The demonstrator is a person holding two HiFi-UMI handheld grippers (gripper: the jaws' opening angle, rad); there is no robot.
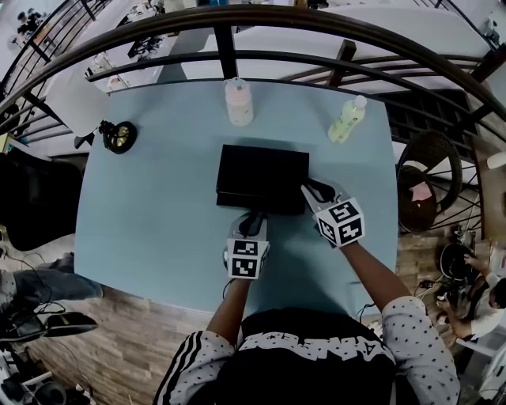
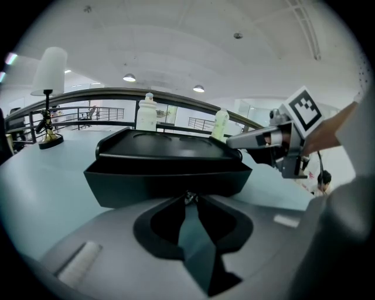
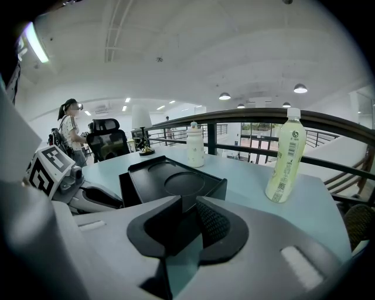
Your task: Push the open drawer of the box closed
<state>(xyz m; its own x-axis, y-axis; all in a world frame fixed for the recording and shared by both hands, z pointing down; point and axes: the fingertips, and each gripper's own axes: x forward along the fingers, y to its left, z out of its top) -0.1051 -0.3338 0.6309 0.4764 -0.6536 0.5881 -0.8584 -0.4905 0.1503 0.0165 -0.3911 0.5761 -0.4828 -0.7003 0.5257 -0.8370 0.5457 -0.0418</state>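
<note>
A big light blue table stands by a curved dark railing, with a wooden floor under it and round lights in the white ceiling. The black box sits in the middle of the table, and its drawer sticks out a little on the side near the person. The left gripper has its claws pressed together, holding nothing, right at the drawer front. The right gripper has its claws a little apart, at the box's front right corner. Behind the box stand a white bottle and a green bottle; the print on the green label is too small to read. A lamp stands at the far left.
</note>
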